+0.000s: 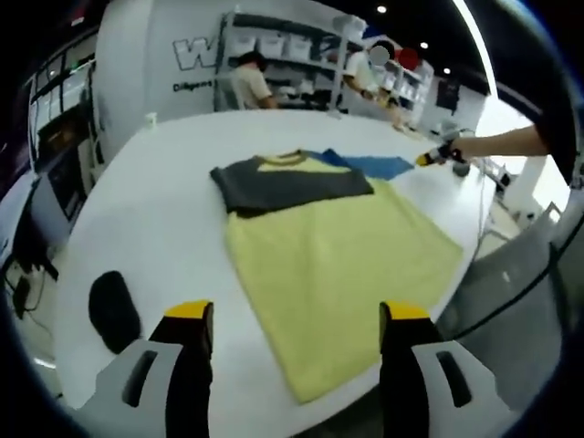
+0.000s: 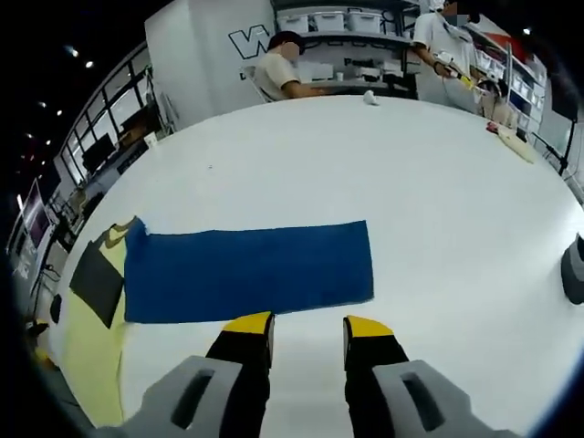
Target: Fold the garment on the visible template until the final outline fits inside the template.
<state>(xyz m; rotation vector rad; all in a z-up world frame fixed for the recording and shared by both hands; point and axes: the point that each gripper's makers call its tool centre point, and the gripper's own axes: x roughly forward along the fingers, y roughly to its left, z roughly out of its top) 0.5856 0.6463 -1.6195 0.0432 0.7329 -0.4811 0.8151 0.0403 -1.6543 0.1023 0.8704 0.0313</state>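
Note:
A yellow T-shirt [image 1: 338, 265] with dark grey sleeves [image 1: 292, 182] lies flat on the white table [image 1: 155, 210], hem toward me. Its collar end touches the blue rectangular template [image 1: 374, 165] behind it. My left gripper [image 1: 297, 315] hovers open over the hem near the table's front edge, holding nothing. The right gripper [image 1: 438, 157], held by a person's arm [image 1: 511, 141], sits beyond the template. In the right gripper view the template [image 2: 246, 269] lies just ahead of my open, unladen right gripper [image 2: 307, 326]. The shirt [image 2: 91, 351] and one dark sleeve [image 2: 96, 278] lie at its left end.
A black oval object [image 1: 114, 308] rests on the table left of my left gripper. Another dark object [image 2: 573, 269] sits at the right edge. Two people [image 2: 278, 68] stand at white shelves [image 2: 347, 23] past the far rim. Small items [image 2: 506, 135] lie far right.

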